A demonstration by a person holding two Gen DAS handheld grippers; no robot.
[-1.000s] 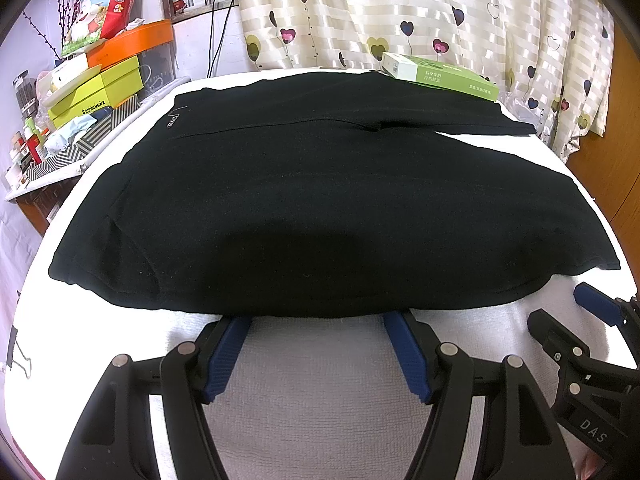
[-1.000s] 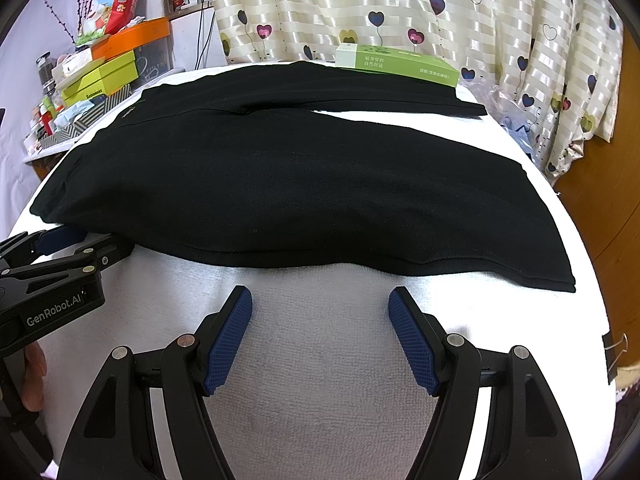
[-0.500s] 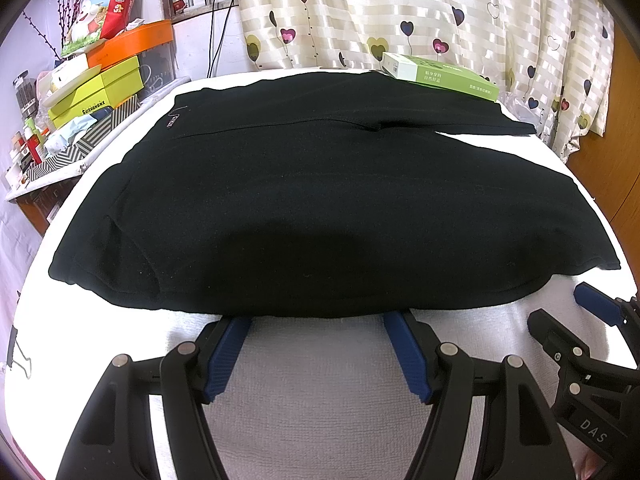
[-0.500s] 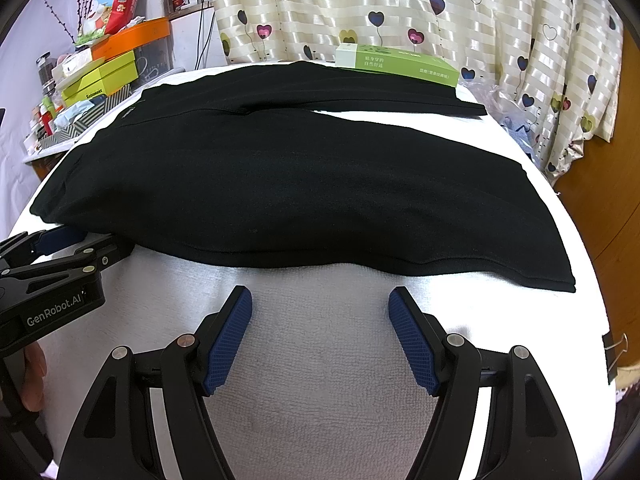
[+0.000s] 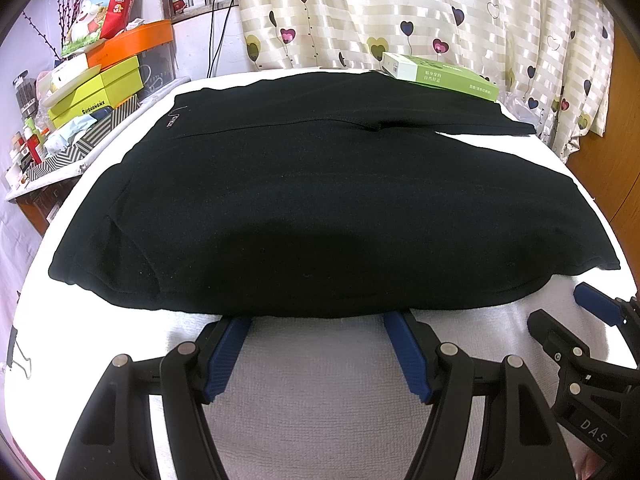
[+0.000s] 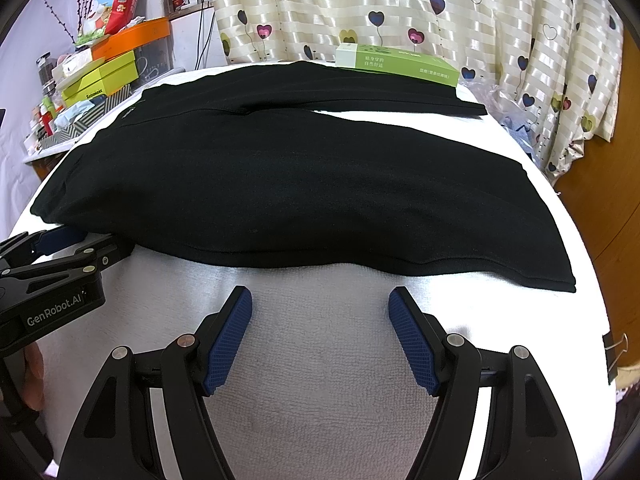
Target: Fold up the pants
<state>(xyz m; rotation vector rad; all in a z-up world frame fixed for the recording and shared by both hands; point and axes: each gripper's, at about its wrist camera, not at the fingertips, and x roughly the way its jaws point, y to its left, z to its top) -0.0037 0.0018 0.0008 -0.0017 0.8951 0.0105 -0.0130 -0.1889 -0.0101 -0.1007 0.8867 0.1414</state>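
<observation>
1. Black knit pants (image 5: 320,208): spread flat across white towel-covered tabletop (image 5: 312,392), legs splayed, unfolded.
2. Left gripper (image 5: 316,344): fingers wide, empty, tips touching near hem.
3. Right gripper (image 6: 320,332): fingers wide, empty, just short of hem.
4. Advice: pinch near edge at both points, lift evenly.
5. Only right view shows far leg's end beside green carton (image 6: 400,65).

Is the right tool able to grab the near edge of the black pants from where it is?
Probably yes. The right tool is open over bare white towel, and the near hem of the black fabric pants lies just ahead with nothing between them.
</observation>
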